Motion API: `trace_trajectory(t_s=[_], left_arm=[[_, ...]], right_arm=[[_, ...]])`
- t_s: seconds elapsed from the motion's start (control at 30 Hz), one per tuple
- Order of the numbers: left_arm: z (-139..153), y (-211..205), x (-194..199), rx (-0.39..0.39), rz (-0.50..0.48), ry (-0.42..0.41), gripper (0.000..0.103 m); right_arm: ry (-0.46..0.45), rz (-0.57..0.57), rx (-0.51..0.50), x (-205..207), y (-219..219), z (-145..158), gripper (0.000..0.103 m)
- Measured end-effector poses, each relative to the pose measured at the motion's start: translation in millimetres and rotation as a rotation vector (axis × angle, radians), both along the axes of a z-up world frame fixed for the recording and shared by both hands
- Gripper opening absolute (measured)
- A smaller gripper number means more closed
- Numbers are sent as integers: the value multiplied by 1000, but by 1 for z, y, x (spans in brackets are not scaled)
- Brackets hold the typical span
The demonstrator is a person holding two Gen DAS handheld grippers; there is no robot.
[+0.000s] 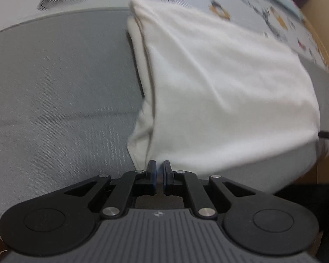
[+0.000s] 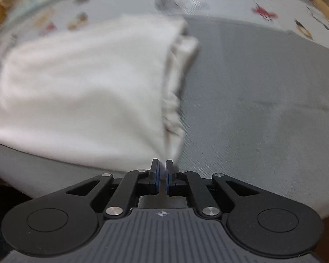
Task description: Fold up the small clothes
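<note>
Folded white garment (image 1: pixel 219 92) on grey mat (image 1: pixel 54 83)

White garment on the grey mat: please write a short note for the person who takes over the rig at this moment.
Left claw: shut on the near-left corner of the white garment.
Right claw: shut on its near-right corner.
The garment lies on the grey mat, already doubled, with layered edges showing along both sides.
Done: at least one fold, it seems.
Left: probably carry the held edge over for the next fold, then release and smooth.
</note>
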State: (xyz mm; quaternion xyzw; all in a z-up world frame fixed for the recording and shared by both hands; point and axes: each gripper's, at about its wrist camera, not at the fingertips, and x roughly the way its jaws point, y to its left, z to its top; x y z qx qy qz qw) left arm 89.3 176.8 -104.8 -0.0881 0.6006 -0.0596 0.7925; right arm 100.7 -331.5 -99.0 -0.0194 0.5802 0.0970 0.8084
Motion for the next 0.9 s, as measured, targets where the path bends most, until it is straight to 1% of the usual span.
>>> trace_trajectory(t_s=[0.03, 0.1, 0.17, 0.23, 0.3, 0.4, 0.5, 0.57, 0.63, 0.67, 0.7, 0.73, 0.77, 0.8, 0.87, 0.9], left_arm=[[4, 3, 1, -10, 21, -22, 9], [11, 12, 5, -44, 72, -70, 12], [17, 21, 10, -59, 136, -110, 25], [20, 27, 20, -78, 199, -126, 28], [20, 32, 27, -106, 253, -129, 29], [21, 30, 37, -143, 305, -130, 37], [16, 19, 49, -152, 317, -122, 40], [13, 13, 56, -128, 327, -107, 42], [5, 16, 59, -114, 338, -81, 42], [1, 15, 62, -111, 345, -57, 43], [-3, 16, 62, -107, 349, -38, 45], [-7, 18, 62, -104, 348, -11, 47], [-11, 17, 64, -101, 343, 6, 48], [-14, 17, 65, -97, 339, 11, 49], [-17, 17, 69, -95, 330, 13, 54], [-18, 16, 70, -97, 325, 15, 54]], right_arm=[[-7, -17, 9, 2, -2, 2, 10], [-66, -57, 40, 3, -9, 13, 10], [-127, -105, 75, 4, -16, 25, 10], [-197, -142, 123, 4, -21, 36, 10], [-237, -151, 171, 9, -21, 42, 11], [-223, -127, 181, 16, -11, 39, 12], [-195, -89, 142, 25, 6, 31, 12], [-163, -79, 99, 31, 14, 22, 12], [-104, -91, 19, 34, 18, 9, 12], [-70, -99, -19, 34, 16, 3, 20], [-42, -108, -42, 35, 14, -2, 25], [-38, -121, -47, 36, 11, -2, 29], [-51, -131, -38, 35, 8, 1, 29], [-68, -137, -24, 34, 5, 4, 29], [-115, -153, -12, 32, -1, 13, 29], [-132, -163, -7, 30, -4, 16, 29]])
